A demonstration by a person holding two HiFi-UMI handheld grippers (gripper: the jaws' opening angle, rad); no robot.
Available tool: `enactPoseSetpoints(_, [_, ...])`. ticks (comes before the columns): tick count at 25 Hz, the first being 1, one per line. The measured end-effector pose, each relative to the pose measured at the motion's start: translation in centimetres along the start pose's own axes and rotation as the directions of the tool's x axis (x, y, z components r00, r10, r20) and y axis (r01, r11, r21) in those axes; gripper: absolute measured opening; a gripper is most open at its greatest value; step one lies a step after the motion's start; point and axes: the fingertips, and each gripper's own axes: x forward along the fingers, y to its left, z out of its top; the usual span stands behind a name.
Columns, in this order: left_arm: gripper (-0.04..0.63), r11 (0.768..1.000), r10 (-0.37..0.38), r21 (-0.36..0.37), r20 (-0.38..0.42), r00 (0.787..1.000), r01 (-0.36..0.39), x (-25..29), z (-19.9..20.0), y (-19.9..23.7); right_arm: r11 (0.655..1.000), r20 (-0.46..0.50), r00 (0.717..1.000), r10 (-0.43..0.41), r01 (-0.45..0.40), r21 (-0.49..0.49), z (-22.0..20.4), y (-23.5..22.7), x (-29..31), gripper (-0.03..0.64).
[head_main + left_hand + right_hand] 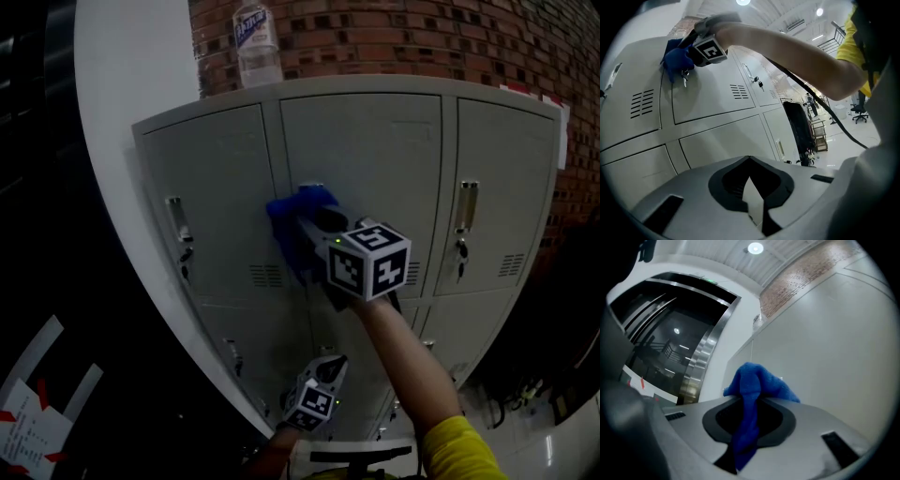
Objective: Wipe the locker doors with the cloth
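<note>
Cloth: blue, bunched, pinched between the right gripper fingers, loose end hanging back through them toward the camera. Front of the wad is pressed on the top-middle locker door, at its left edge right by the latch with its keys. So wiping looks under way on that door. No streaks, damp patches or dust contrast show on any grey panel, so I can't tell which doors are done. My read: early to mid. The wad sits at one edge, and most of that door's face lies right of the fingers, probably not covered yet. Left of the fingers: top-left door. Further right: top-right door. Below the fingers: lower row. Likely all of those are left to do. Left gripper hangs low by the lower row, fingers closed together on nothing, idle. Water bottle stands on the locker top, above the fingers, well clear of the wipe path.
</note>
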Motion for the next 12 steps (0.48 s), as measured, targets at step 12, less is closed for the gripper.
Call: enactPoseSetpoints(12, [0.002,0.993,-0.117,0.014,0.013,0.993,0.117,3.3,-0.1,-2.1,0.911,0.096,0.909,-0.405,0.410,-0.046,-2.2,-14.0,-18.9,0.066])
